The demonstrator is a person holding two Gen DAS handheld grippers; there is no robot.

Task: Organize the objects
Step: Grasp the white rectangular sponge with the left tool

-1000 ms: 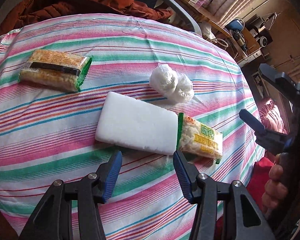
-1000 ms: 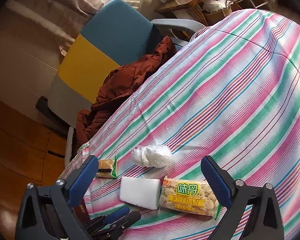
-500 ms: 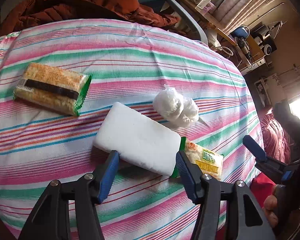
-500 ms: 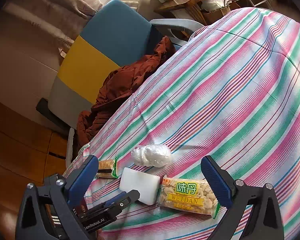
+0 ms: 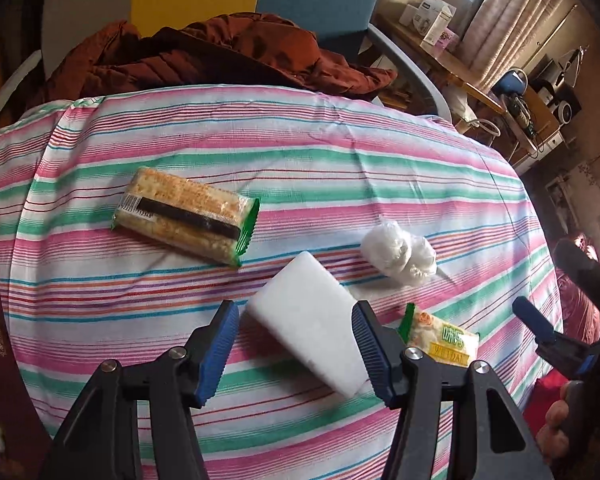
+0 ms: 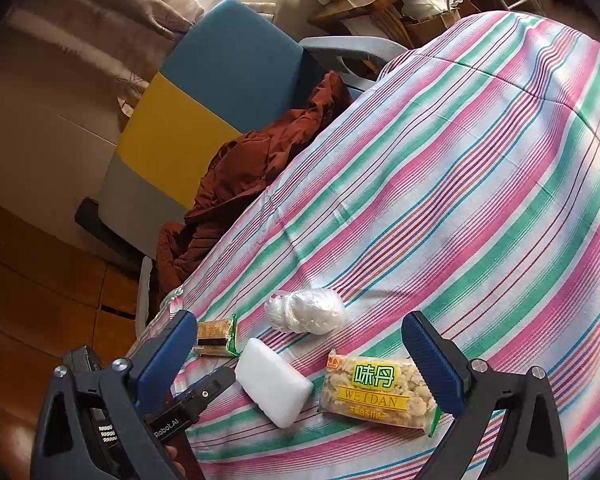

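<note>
Lying between left hand-held gripper (image 5: 296, 346): sponge (image 5: 310, 320)

Beyond the far edge of the striped pink, green and white tablecloth (image 5: 300, 148) sits a chair with a blue and yellow backrest (image 6: 204, 92), and a crumpled rust-brown padded jacket (image 5: 228, 56) is heaped on its seat. Far right, a wooden shelf (image 5: 440, 54) carries small white cartons (image 5: 432, 20) beside pale striped curtains (image 5: 516, 12), while warm brown wooden floor (image 6: 32, 300) shows at left.

Two snack packets (image 5: 186, 215) (image 6: 378, 392) (both green-edged), one white block (image 5: 308, 320), one plastic wad (image 5: 398, 250).
</note>
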